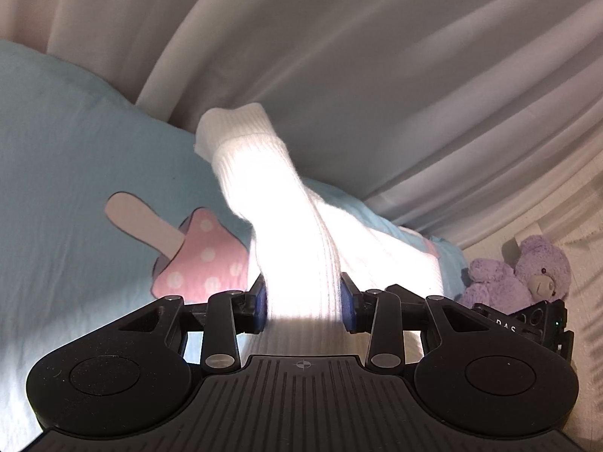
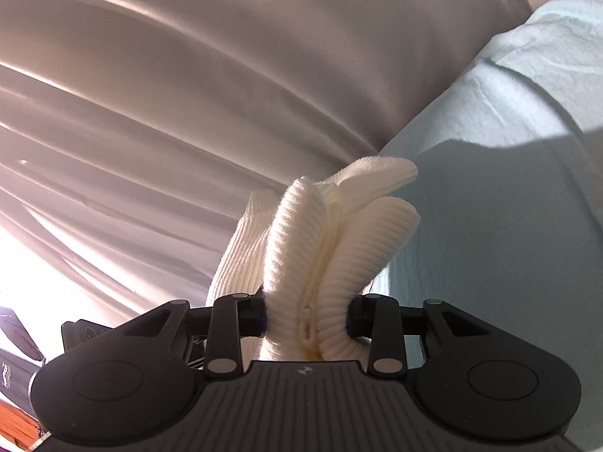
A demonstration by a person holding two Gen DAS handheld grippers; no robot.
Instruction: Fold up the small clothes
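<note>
The white ribbed sock (image 1: 279,222) ran lengthwise away from the left gripper (image 1: 303,307), its long axis leaning up and to the left in the left wrist view, with the cuff end at the far top against the curtain (image 1: 377,75). The left gripper was pinching the sock's width between its blue pads (image 1: 260,303), cloth filling the whole gap. Fabric looked fine-ribbed, thick, and badly overexposed in the middle (detail washed out there). A second stretch of white cloth trailed off to the right, lying on the light blue sheet (image 1: 75,150). In the right wrist view the right gripper (image 2: 307,318) was clamped on a bunched end of the same sock (image 2: 320,241), cream in that light, gathered into several upright folds that fanned upward and slightly right. Whether that end was toe or cuff could not be told. The sock was held up off the bed between both grippers. The sheet's far edge met the curtain just behind the sock; bare sheet lay open to the left around a pink mushroom print (image 1: 203,252). A purple teddy bear (image 1: 524,275) sat at the right edge, near the right gripper's body, well apart from the sock's cuff.
</note>
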